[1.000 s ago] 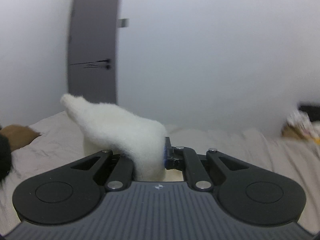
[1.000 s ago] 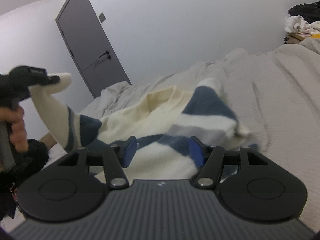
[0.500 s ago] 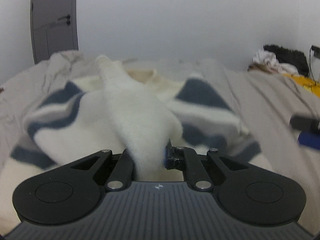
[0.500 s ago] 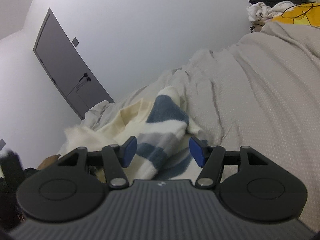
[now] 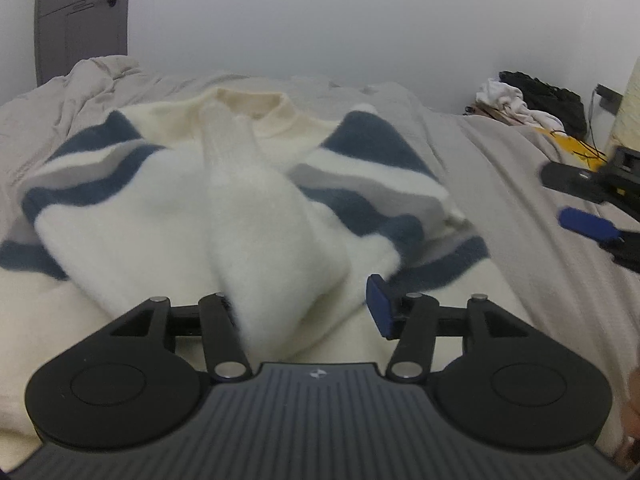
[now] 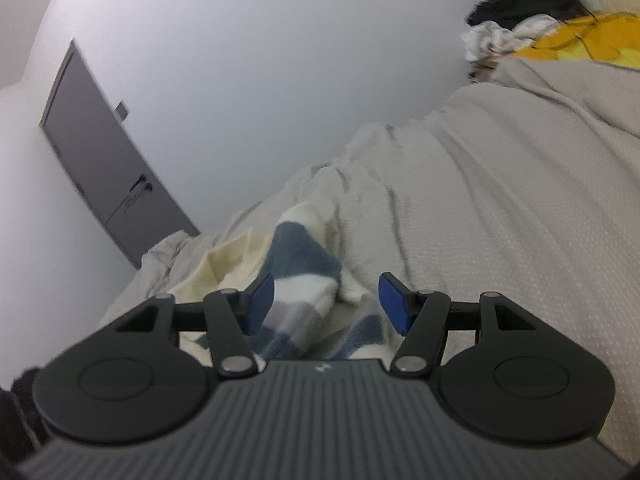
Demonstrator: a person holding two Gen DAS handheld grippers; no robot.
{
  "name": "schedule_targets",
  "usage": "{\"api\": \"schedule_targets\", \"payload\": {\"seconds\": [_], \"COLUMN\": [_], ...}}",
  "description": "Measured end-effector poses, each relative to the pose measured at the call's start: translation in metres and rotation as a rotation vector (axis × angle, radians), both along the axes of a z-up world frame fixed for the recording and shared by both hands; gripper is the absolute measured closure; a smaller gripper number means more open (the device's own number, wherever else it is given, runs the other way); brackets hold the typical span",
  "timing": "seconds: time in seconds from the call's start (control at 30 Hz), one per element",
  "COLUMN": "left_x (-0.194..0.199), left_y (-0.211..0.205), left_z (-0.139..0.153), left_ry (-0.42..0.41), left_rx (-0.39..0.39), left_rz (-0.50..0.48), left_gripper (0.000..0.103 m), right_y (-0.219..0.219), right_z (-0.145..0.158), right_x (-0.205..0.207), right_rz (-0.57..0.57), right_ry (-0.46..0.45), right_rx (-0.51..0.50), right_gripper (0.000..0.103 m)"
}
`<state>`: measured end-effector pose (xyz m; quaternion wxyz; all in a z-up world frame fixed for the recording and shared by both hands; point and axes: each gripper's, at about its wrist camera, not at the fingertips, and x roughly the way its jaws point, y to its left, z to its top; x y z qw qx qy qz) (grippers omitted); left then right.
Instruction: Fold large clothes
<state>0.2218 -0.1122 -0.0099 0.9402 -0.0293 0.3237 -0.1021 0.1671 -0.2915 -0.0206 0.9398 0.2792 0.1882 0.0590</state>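
Beige bedding (image 5: pixel 500 168) covers the bed on which your striped sweater (image 5: pixel 132 216) lies spread, collar toward the far white wall (image 5: pixel 320 12), with its white sleeve (image 5: pixel 256 232) laid down the middle of the body. Your left claw (image 5: pixel 300 304) has just been opening and now stands wide, the sleeve lying loose between its jaws and no longer pinched. Your right claw (image 6: pixel 326 300) stands wide and grips nothing, hovering over the sweater's right edge.
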Motion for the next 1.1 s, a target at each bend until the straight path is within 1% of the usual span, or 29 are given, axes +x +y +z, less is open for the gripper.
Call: {"api": "schedule_targets", "payload": {"seconds": [0.13,0.23,0.33,0.4,0.47,0.63,0.77,0.87,0.97,1.1], "left_x": [-0.012,-0.03,-0.052,-0.065,-0.075,-0.082,-0.08,-0.075,-0.068,-0.06], "left_y": [0.018,0.039,0.058,0.069,0.079,0.098,0.106,0.112,0.118,0.128], "left_z": [0.017,0.036,0.056,0.066,0.071,0.07,0.058,0.05,0.046,0.041], "left_ry": [0.004,-0.013,-0.05,-0.062,-0.07,-0.056,-0.036,-0.02,-0.023,-0.005], "left_rx": [-0.039,-0.093,-0.111,-0.132,-0.148,-0.159,-0.125,-0.127,-0.118,-0.151], "left_rz": [-0.007,-0.005,-0.007,0.008,0.031,0.076,0.091,0.098,0.099,0.099], "left_gripper": [0.041,0.038,0.036,0.035,0.035,0.035,0.035,0.035,0.035,0.035], "right_y": [0.018,0.03,0.043,0.05,0.058,0.068,0.077,0.088,0.099,0.114], "right_z": [0.007,0.012,0.018,0.021,0.022,0.021,0.015,0.003,-0.011,-0.031], "right_x": [-0.001,-0.005,-0.008,-0.014,-0.017,-0.021,-0.018,-0.01,-0.001,0.014], "right_rz": [0.045,0.092,0.166,0.209,0.244,0.282,0.319,0.357,0.381,0.393], "right_ry": [-0.037,-0.06,-0.067,-0.083,-0.072,-0.005,0.08,0.166,0.231,0.316], "right_rx": [-0.06,-0.096,-0.108,-0.115,-0.12,-0.095,-0.091,-0.093,-0.102,-0.136], "right_gripper": [0.041,0.041,0.041,0.041,0.041,0.041,0.041,0.041,0.041,0.041]}}
